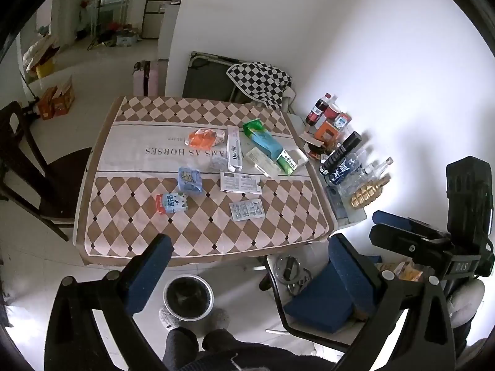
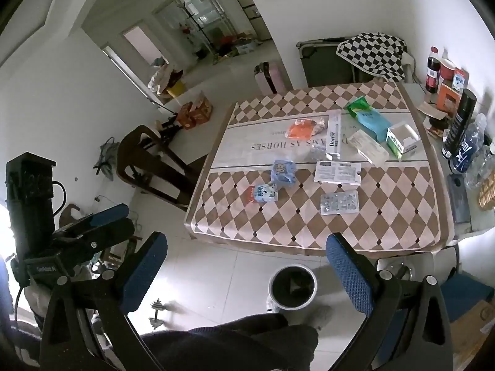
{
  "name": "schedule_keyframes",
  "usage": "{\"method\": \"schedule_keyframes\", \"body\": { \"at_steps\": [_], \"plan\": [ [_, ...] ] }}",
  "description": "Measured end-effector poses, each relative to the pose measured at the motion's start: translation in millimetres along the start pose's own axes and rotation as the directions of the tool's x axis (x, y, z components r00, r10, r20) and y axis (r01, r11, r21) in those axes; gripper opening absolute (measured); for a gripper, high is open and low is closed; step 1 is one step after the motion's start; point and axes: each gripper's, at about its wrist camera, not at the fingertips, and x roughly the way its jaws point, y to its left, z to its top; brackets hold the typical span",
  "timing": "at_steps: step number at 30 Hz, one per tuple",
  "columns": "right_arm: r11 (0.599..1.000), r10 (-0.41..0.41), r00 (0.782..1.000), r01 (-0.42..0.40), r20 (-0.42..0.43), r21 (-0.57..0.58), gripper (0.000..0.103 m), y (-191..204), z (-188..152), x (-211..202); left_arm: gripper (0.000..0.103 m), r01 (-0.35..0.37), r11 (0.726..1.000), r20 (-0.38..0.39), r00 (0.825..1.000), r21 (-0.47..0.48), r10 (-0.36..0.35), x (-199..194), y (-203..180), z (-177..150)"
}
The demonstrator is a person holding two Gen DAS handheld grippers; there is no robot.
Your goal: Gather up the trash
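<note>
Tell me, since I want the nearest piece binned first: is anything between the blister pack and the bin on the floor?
Nothing visible: the blister pack lies alone near the table's front edge, and the bin stands open on the floor just below.

Brown and cream diamond check on the bench cloth (image 1: 198,235), white band across the middle with dark lettering. Orange wrapper (image 1: 202,138). White long box (image 1: 234,149) with dark print. Green and light-blue packet (image 1: 263,137). Green and white open carton (image 1: 290,159). Pale blue pouch (image 1: 189,180). Silver-grey blister sheet (image 1: 247,209). Black-and-white chequered cloth (image 1: 260,82) behind. Dark bin (image 1: 188,296) with pale rim on white floor. Blue pads on black jaws.
</note>
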Motion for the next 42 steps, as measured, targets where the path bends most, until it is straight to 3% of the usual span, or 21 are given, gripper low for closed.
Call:
{"method": "schedule_keyframes", "body": {
  "at_steps": [42],
  "plan": [
    [1.0,0.011,1.0,-0.011,-0.001,-0.017,0.103,9.7,7.3,-1.6,0.103,-0.013,1.0,0.006,1.0,0.01,0.012,-3.3,-1.5,9.5]
  ]
}}
